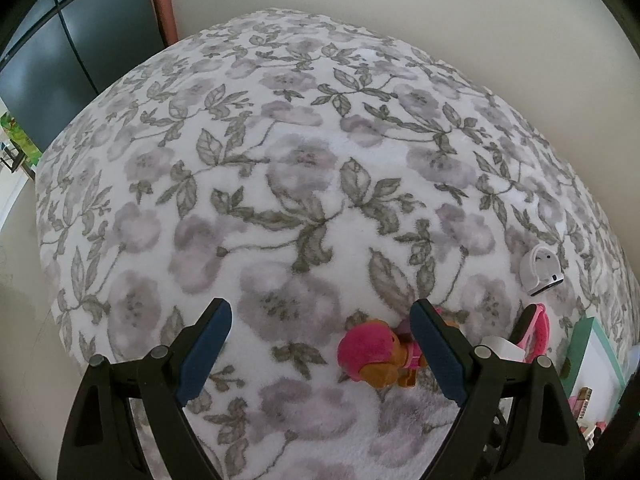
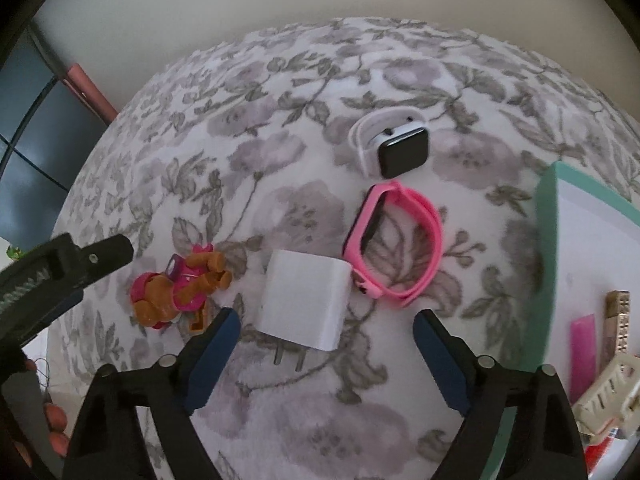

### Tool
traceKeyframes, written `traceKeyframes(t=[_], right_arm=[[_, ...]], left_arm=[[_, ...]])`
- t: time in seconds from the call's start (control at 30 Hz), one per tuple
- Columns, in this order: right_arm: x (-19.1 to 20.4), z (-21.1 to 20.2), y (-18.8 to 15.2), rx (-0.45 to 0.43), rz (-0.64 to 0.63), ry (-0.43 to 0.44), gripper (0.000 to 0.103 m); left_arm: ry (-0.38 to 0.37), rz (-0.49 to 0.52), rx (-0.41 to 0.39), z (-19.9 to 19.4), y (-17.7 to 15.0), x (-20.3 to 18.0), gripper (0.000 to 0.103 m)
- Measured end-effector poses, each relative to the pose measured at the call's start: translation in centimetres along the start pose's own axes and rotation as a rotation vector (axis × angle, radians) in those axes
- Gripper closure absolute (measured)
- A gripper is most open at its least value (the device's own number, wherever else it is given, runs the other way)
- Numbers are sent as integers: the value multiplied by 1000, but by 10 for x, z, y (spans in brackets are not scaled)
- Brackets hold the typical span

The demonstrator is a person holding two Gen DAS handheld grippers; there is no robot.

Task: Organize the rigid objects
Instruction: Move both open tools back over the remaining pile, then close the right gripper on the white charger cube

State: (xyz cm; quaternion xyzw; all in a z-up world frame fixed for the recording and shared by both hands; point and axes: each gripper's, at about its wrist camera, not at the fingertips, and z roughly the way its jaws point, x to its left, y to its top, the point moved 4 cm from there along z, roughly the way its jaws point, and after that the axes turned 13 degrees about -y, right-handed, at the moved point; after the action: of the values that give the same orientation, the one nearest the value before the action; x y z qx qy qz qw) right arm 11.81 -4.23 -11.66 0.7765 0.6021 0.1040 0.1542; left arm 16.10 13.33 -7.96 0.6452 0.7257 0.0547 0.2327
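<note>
Jaws of right gripper (image 2: 326, 354) spread wide above white charger (image 2: 306, 302), nothing pinched. Left gripper (image 1: 322, 344) likewise spread, toy dog (image 1: 376, 356) seen beside one finger.

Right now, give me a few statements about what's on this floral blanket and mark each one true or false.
1. The pink watch lies between the white watch and the right gripper. True.
2. The white charger stands in the box. False: it lies on the blanket.
3. The right gripper grips the charger. False: it is open.
4. The dog figure lies left of the charger. True.
</note>
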Motion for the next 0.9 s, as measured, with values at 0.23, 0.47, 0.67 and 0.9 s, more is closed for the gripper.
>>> traceKeyframes(t=[0.23, 0.47, 0.67, 0.9], right_arm=[[10, 4, 5, -32, -34, -51, 17], [10, 3, 6, -56, -46, -75, 38], [9, 1, 4, -50, -50, -53, 52], [3, -1, -2, -32, -46, -36, 52]], left_arm=[[-9, 4, 14, 6, -1, -1, 12], [-23, 18, 30, 10, -2, -4, 12], [-45, 40, 48, 15, -4, -10, 12], [-65, 87, 68, 22, -7, -23, 12]])
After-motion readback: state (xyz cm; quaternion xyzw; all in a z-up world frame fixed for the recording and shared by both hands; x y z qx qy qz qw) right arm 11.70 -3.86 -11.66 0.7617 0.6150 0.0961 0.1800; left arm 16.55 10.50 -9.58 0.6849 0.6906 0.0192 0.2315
